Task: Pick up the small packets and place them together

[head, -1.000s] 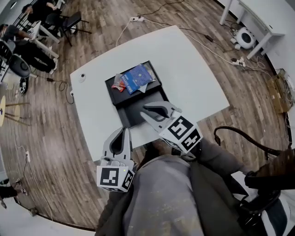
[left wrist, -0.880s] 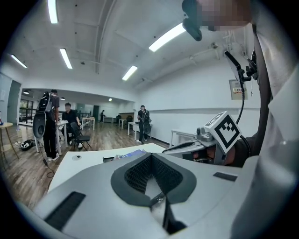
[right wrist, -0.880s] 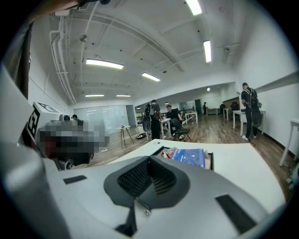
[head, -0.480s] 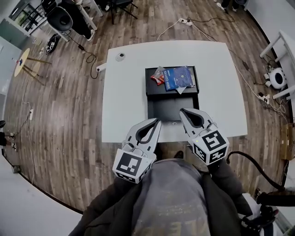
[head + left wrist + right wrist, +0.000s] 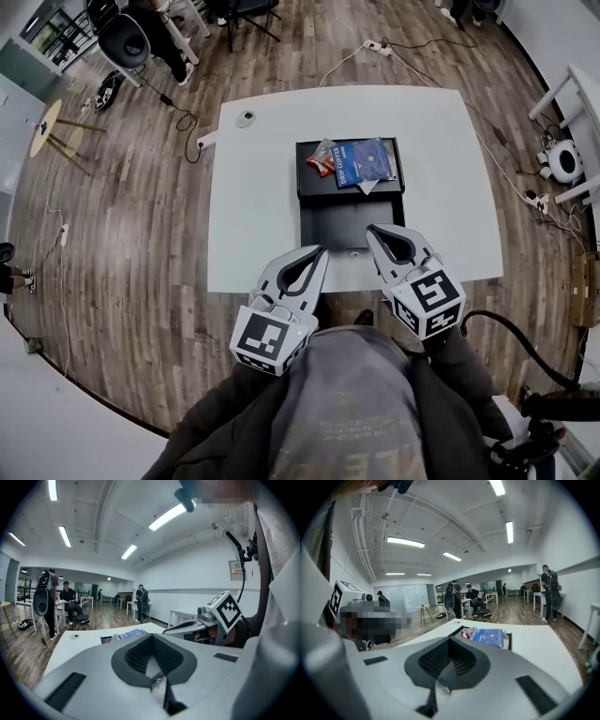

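A black tray [image 5: 347, 223] lies on the white table [image 5: 262, 187]. At its far end sit a blue packet [image 5: 364, 161], a small red packet [image 5: 322, 159] to its left and a small white packet [image 5: 367, 185] at its near edge. My left gripper [image 5: 322, 250] hovers over the table's front edge, shut and empty. Beside it my right gripper [image 5: 372, 229], also shut and empty, points at the tray's near end. Past the closed tips of the right gripper [image 5: 451, 638] I see the blue packet [image 5: 487, 636] and the red packet [image 5: 468, 633]. The left gripper [image 5: 151, 635] looks toward the blue packet [image 5: 129, 633].
A small round object [image 5: 245, 117] rests on the table's far left corner. Cables and a power strip [image 5: 380, 46] lie on the wooden floor beyond. Chairs [image 5: 127, 39] and people are at the back left, a white device [image 5: 565, 157] on the floor at the right.
The head view has swung, so the table now sits square ahead and both grippers appear side by side. Over the last half second nothing has visibly moved. The packets stay in the tray.
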Available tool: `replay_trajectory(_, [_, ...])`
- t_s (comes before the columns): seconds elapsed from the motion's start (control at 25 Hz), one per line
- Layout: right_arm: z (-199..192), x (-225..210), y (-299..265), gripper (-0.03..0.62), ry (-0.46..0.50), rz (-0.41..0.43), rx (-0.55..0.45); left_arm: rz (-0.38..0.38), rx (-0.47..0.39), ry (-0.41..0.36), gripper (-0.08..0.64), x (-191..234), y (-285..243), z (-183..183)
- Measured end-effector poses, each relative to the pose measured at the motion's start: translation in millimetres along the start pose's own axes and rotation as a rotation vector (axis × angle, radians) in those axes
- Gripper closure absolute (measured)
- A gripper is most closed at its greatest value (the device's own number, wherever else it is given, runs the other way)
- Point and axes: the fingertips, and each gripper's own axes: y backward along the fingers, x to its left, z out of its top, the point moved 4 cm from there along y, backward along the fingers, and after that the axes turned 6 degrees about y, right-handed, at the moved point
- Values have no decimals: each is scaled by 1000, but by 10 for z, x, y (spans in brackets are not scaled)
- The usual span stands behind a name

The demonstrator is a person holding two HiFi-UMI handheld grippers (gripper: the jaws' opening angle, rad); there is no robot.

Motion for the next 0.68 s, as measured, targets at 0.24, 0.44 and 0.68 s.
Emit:
replay_trajectory(0.24, [-21, -2, 8, 588, -4, 1, -1, 5, 2, 1, 557, 10, 16, -7])
replay_trajectory(0.44, [-57, -23, 26, 588, -12, -6, 5, 4, 8, 1, 557, 17, 25, -18])
replay_trajectory(0.68, [-69, -44, 31, 588, -15, -4, 11, 8, 5, 0, 557, 28, 20, 3])
